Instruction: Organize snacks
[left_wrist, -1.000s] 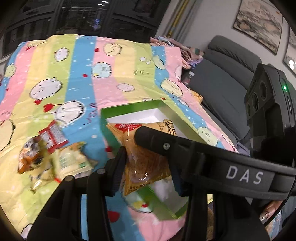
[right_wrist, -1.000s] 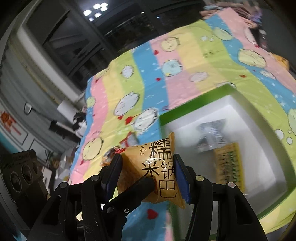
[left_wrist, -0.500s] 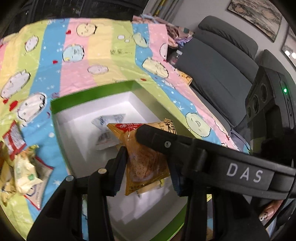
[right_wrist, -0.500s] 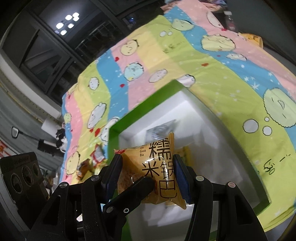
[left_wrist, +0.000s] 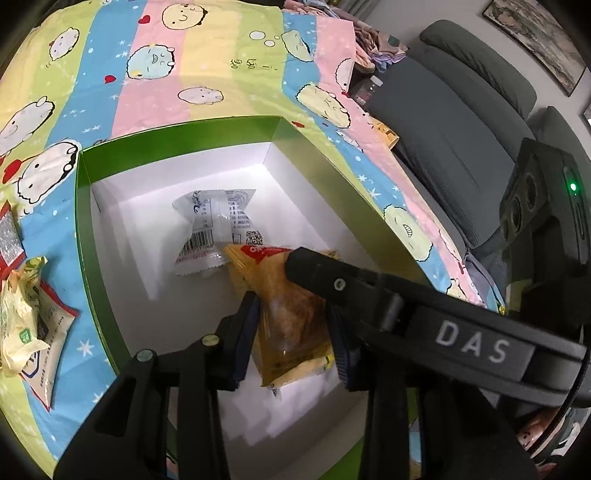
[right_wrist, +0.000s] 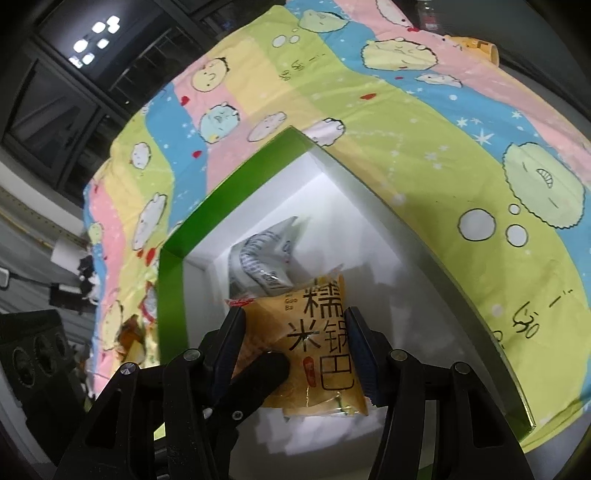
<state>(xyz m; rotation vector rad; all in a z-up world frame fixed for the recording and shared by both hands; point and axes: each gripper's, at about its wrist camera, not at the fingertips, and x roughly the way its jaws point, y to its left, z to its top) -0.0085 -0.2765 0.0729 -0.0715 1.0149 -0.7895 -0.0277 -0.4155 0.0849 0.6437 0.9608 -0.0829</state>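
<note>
- The orange snack packet (right_wrist: 317, 343) hangs above the inside of the green-rimmed box (left_wrist: 83, 236), over a white packet (left_wrist: 214, 229) already lying there.
- The right claw (right_wrist: 293, 350) pinches it across its width; the left claw (left_wrist: 291, 332), whose jaws have just been closing, pinches the same packet.
- It looks light, puffy and crinkly, with slippery film and probably brittle contents; a gentle hold by the flat sealed edges is safest.
- More snacks (left_wrist: 26, 325) wait on the striped cloth (left_wrist: 207, 62).
</note>
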